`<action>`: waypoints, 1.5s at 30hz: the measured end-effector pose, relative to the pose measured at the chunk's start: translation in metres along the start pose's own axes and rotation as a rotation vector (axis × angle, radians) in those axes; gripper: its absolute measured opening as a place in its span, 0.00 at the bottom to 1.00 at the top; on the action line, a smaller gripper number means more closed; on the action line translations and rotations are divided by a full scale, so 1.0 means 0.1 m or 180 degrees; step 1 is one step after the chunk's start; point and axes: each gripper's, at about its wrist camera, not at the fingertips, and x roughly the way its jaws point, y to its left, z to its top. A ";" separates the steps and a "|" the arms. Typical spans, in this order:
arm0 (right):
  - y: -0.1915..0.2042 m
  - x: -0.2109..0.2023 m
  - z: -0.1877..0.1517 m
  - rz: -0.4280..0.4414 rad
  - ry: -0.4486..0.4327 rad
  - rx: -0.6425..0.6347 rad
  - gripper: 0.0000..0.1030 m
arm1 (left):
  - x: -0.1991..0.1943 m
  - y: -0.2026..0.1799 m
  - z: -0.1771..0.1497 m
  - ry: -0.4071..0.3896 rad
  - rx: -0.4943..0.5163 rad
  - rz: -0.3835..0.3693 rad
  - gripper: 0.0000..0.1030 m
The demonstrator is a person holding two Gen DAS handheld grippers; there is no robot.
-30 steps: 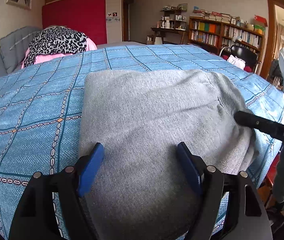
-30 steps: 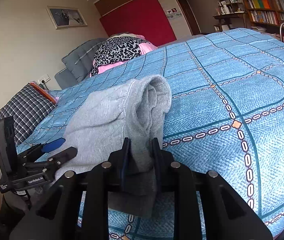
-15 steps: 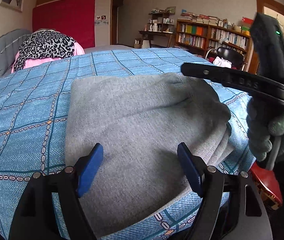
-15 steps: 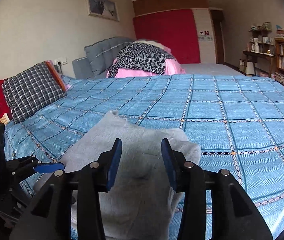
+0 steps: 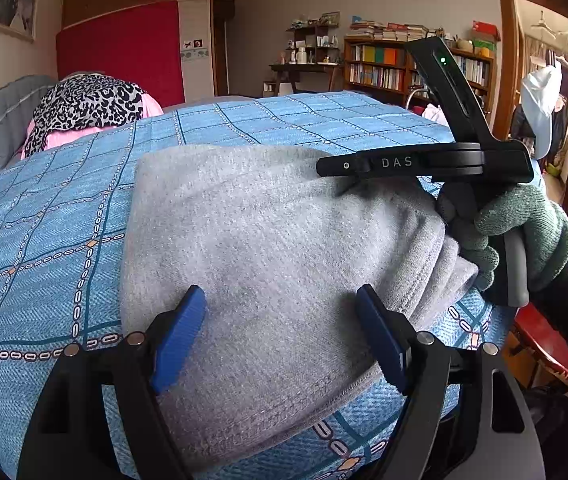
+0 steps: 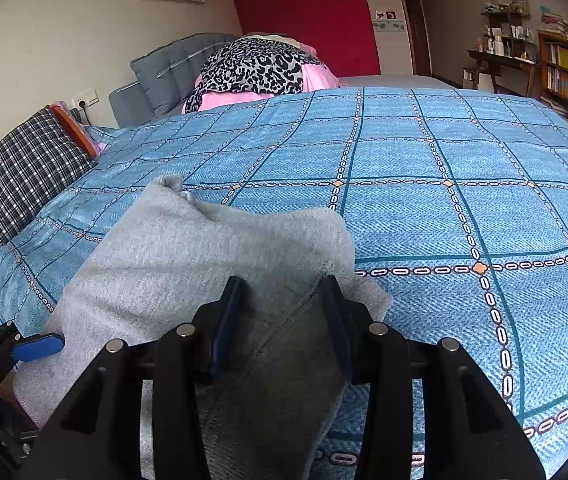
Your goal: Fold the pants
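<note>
The blue checked bedspread (image 6: 463, 152) carries the grey pants (image 5: 268, 240), folded, near its front edge; soft, limp fleece, best pinched at a hemmed edge. Left gripper (image 5: 280, 336) gapes wide over them, empty; right gripper (image 6: 284, 320), half-open, has just been releasing its fold, which lies between its jaws

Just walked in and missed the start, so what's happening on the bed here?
A person is folding grey pants on a blue bedspread, with tongs in each hand. The pants already lie in a thick folded bundle. The left tongs hang open over the near edge. The right tongs, held in a gloved hand, have just been opening, and cloth lies loose between them.
</note>
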 end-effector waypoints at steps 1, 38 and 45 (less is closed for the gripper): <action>0.02 -0.05 -0.02 -0.0046 -0.0055 -0.0035 0.44 | -0.01 0.00 0.00 0.0007 -0.0020 -0.0009 0.75; 0.19 -0.53 -0.98 -0.0154 -0.0344 0.0166 0.72 | -0.21 0.23 0.20 -0.0080 -0.0413 0.0156 0.86; 0.16 -0.63 -0.88 -0.0066 -0.0235 0.0267 0.72 | -0.20 0.32 0.29 -0.0068 -0.0458 0.0316 0.88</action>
